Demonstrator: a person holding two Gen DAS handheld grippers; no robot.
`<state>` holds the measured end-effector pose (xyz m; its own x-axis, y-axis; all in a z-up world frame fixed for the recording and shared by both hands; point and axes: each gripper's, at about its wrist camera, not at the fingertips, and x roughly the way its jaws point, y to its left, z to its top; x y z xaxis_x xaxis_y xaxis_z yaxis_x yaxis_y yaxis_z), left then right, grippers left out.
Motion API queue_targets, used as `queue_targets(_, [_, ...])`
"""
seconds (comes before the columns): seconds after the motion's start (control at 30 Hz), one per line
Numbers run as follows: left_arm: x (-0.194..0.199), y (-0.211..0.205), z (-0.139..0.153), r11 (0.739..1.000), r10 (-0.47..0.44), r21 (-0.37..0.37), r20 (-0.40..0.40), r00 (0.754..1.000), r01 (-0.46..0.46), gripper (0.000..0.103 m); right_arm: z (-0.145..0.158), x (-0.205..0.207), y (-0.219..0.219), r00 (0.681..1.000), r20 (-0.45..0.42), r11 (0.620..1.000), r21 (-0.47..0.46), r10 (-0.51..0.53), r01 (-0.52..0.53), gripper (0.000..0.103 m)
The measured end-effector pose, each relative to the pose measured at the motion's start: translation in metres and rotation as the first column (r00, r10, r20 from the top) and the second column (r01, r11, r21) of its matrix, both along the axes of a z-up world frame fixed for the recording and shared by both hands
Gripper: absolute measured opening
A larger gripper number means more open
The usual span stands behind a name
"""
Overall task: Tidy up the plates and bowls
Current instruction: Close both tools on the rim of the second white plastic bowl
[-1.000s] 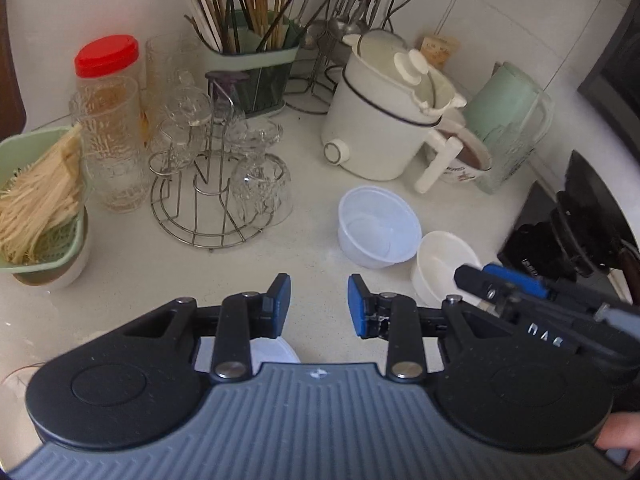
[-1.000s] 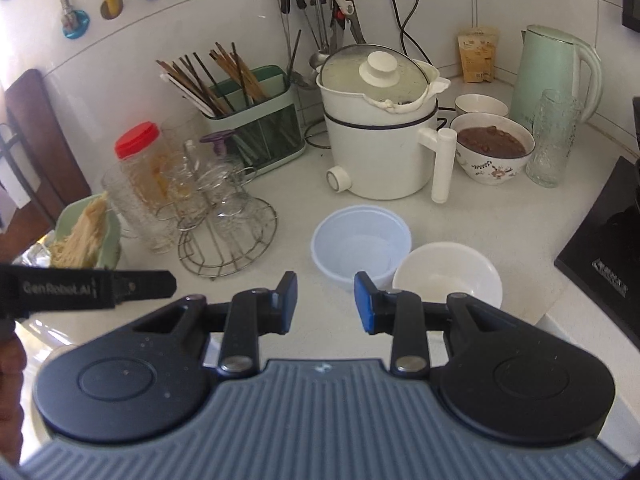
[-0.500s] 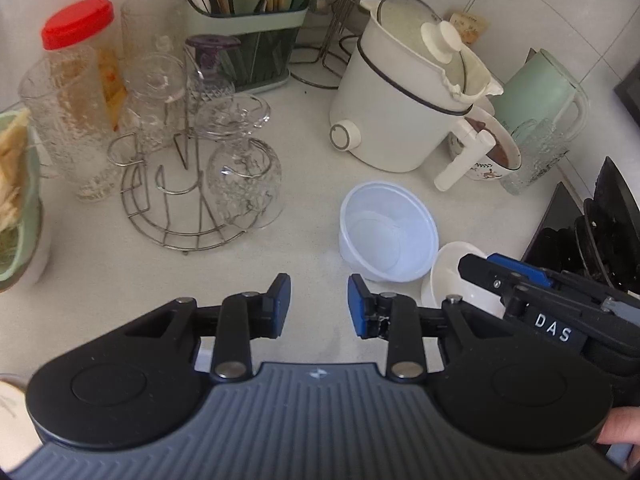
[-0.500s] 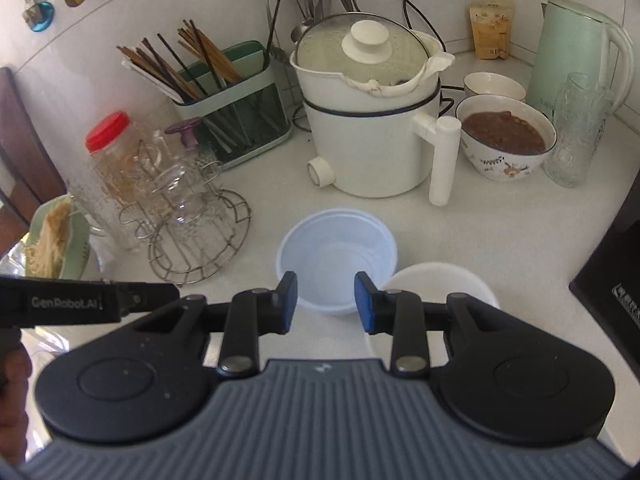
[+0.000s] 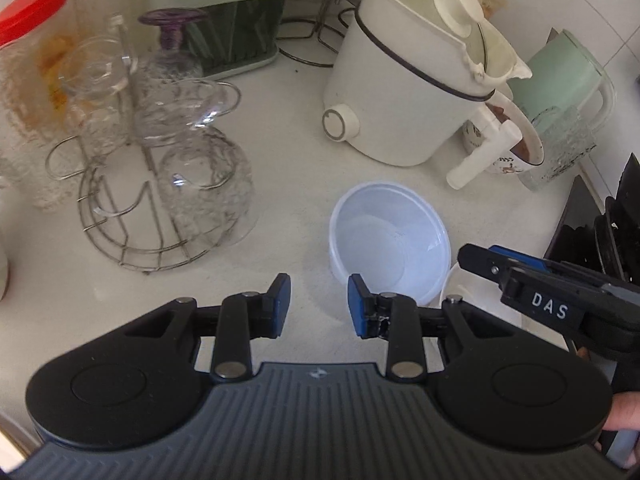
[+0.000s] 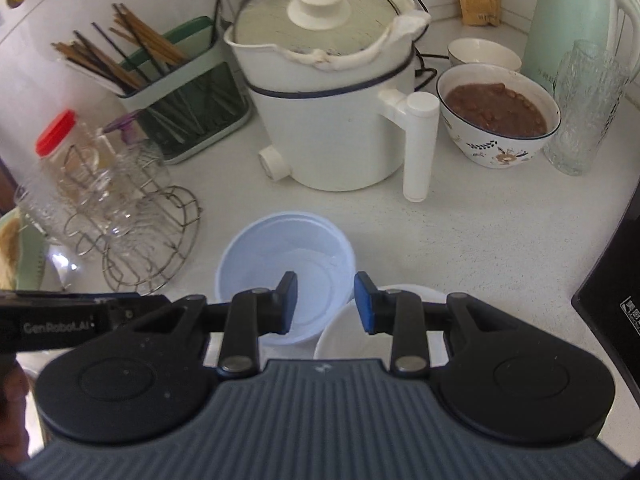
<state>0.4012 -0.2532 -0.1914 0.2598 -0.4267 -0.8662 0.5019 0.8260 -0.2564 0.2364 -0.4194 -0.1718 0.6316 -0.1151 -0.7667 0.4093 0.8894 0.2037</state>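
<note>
Left wrist view: left tool (image 5: 315, 300) is parted and empty above bare table (image 5: 280, 216). The translucent plastic bowl (image 5: 388, 244) sits just ahead, right of its right pad. A white bowl (image 5: 456, 296) touches the plastic bowl's right side, mostly hidden under the right tool (image 5: 476, 258), marked "DAS".

Right wrist view: right tool (image 6: 326, 302) is parted and empty, over the plastic bowl (image 6: 286, 256) and white bowl (image 6: 348, 336). Left tool (image 6: 152, 304) reads "GenRobot.AI".

White bowl (image 6: 352, 336) mostly hidden behind right gripper (image 6: 326, 302) — red-lidded jar (image 5: 28, 40) cut off, blurred.
</note>
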Motion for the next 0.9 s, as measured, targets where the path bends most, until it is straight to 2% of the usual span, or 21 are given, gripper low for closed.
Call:
queue_targets(0.1, [0.006, -0.012, -0.006, 1.0, -0.028, -0.006, -0.015, 1.0, 0.028, 0.036, -0.006, 0.008, -0.009, 1.0, -0.009, 1.0, 0.015, -0.001, 0.001, 0.034])
queue_targets(0.2, [0.016, -0.019, -0.013, 0.999, -0.035, -0.038, -0.071, 0.997, 0.032, 0.036, -0.011, 0.015, -0.016, 1.0, -0.018, 1.0, 0.022, 0.009, -0.008, 0.034])
queue_targets(0.47, [0.035, -0.038, -0.035, 0.999, -0.05, 0.002, -0.114, 0.992, 0.05, 0.034, -0.032, 0.028, -0.041, 0.997, -0.068, 0.995, 0.091, -0.022, 0.028, 0.032])
queue_targets(0.57, [0.039, -0.041, -0.04, 0.999, -0.051, 0.003, -0.13, 0.99, 0.052, 0.027, -0.034, 0.031, -0.042, 0.998, -0.06, 0.996, 0.087, 0.007, -0.002, 0.029])
queue_targets(0.67, [0.043, -0.043, -0.044, 0.999, -0.048, 0.012, -0.129, 0.991, 0.05, 0.013, -0.037, 0.038, -0.042, 0.998, -0.062, 0.996, 0.087, 0.026, -0.02, 0.026])
queue_targets(0.9, [0.049, -0.042, -0.048, 0.999, -0.045, -0.002, -0.12, 0.992, 0.045, 0.008, -0.048, 0.045, -0.044, 0.996, -0.088, 0.99, 0.14, 0.013, -0.001, 0.01])
